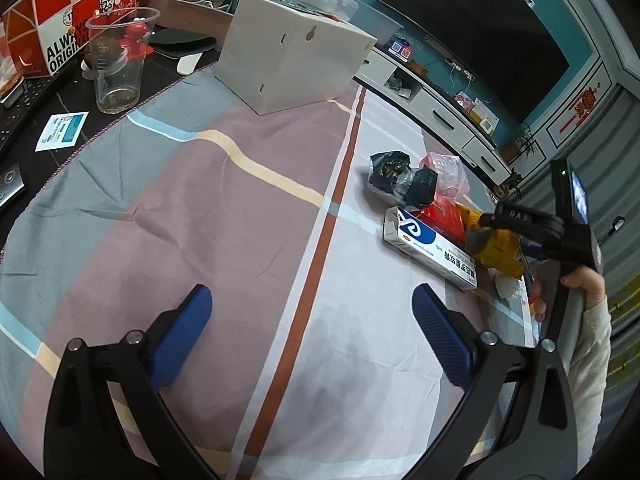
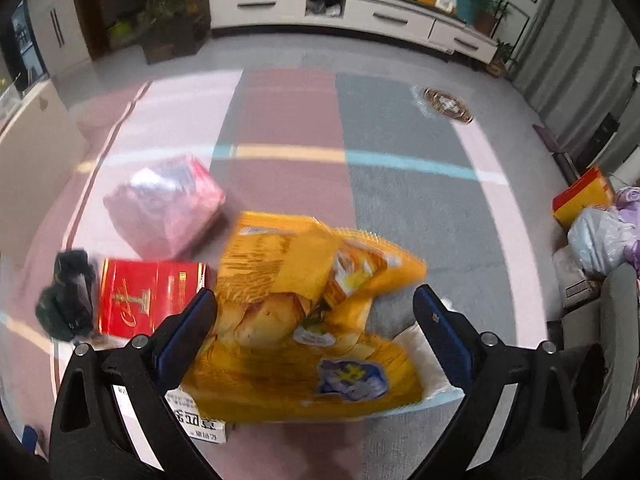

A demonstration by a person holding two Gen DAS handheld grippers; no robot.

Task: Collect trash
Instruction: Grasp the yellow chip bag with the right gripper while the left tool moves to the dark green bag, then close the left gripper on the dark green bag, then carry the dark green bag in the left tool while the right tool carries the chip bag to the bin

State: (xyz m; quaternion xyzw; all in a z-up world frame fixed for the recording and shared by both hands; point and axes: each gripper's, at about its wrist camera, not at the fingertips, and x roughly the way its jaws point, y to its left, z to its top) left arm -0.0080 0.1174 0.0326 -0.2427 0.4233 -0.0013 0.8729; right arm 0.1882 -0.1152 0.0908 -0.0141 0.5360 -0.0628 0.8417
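Observation:
A heap of trash lies on the striped tablecloth (image 1: 248,208): a yellow chip bag (image 2: 304,320), a red box (image 2: 148,296), a pink plastic bag (image 2: 168,204), a black wrapper (image 2: 68,296) and a white-and-blue carton (image 1: 428,244). My right gripper (image 2: 316,304) is open, its blue pads on either side of the chip bag. In the left wrist view the right gripper (image 1: 482,230) reaches over the yellow chip bag (image 1: 498,248), held by a hand (image 1: 588,284). My left gripper (image 1: 314,300) hangs open over bare cloth, left of the heap.
A white box (image 1: 292,52), a clear plastic cup (image 1: 118,60) and a red-and-white takeaway carton (image 1: 68,12) stand at the table's far side. A crumpled tissue (image 2: 420,356) lies under the chip bag. Bags (image 2: 600,236) sit beyond the table's right edge.

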